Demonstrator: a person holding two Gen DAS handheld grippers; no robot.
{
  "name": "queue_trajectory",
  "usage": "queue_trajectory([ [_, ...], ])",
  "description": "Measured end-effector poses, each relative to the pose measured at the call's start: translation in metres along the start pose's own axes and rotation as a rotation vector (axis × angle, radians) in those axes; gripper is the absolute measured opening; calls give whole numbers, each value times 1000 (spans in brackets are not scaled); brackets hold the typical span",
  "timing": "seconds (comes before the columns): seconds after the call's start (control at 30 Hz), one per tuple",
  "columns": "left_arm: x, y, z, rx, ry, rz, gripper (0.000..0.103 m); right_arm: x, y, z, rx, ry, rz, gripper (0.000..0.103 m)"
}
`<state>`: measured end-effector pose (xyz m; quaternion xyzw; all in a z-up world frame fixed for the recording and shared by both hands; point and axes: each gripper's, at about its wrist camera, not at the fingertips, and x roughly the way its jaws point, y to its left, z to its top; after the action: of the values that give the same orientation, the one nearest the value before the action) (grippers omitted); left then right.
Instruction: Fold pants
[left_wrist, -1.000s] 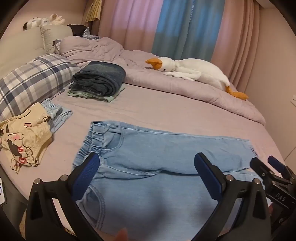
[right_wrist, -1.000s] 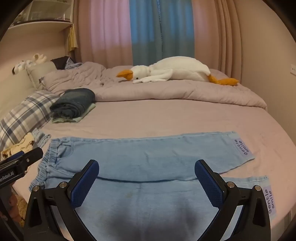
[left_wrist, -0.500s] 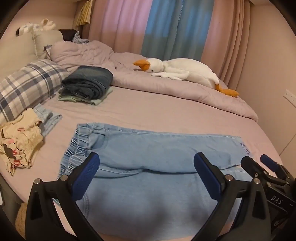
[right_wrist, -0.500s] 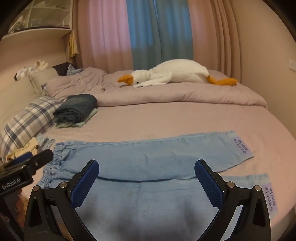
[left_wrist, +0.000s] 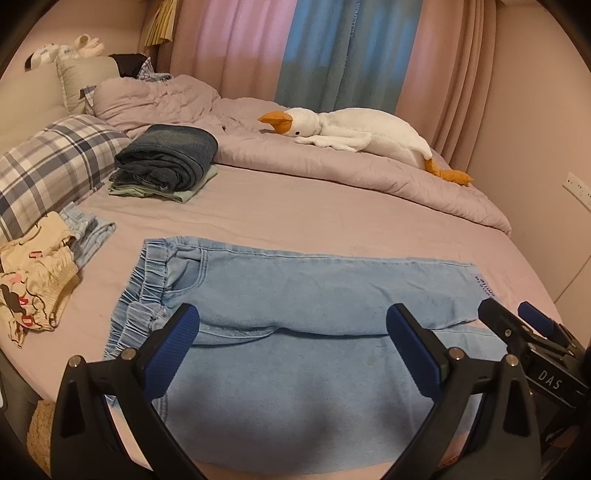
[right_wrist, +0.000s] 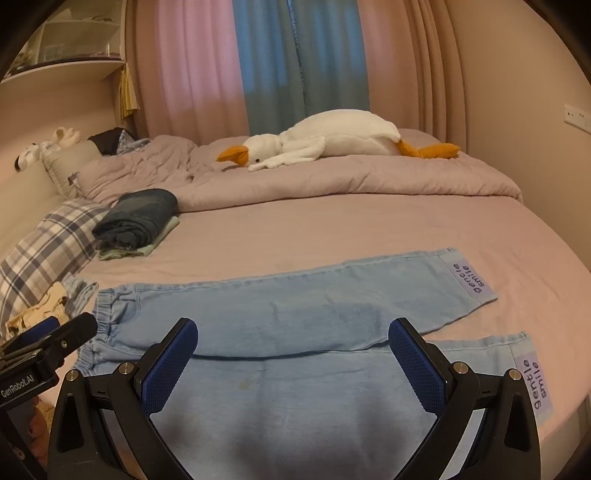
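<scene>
My right gripper (right_wrist: 291, 354) hangs above the light blue pants (right_wrist: 295, 317), its blue-padded jaws spread wide with nothing between them. The pants lie flat on the pink bed (right_wrist: 332, 229), waistband to the left, both legs running right to hems with "gentle smile" labels (right_wrist: 468, 278). My left gripper (right_wrist: 55, 334) shows at the left edge, near the waistband. A plush goose (right_wrist: 332, 142) rests on the duvet (right_wrist: 351, 181) beyond.

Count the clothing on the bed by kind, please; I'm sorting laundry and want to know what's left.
Light blue jeans, spread flat: 1
Folded garments in the stack, dark denim on a pale green piece: 2
Loose cream printed garment: 1
Loose light blue garment: 1
Total: 5
</scene>
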<state>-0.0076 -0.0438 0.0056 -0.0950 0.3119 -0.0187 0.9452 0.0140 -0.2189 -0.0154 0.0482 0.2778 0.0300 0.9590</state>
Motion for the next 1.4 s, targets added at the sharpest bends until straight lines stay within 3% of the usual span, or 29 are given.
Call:
queue_trajectory([
  [0.27, 2, 5, 1, -51, 21, -29, 101, 4, 0, -1, 4, 15, 6, 103],
  [1.4, 3, -7, -5, -14, 62, -28, 101, 5, -5, -4, 8, 53, -34, 103],
])
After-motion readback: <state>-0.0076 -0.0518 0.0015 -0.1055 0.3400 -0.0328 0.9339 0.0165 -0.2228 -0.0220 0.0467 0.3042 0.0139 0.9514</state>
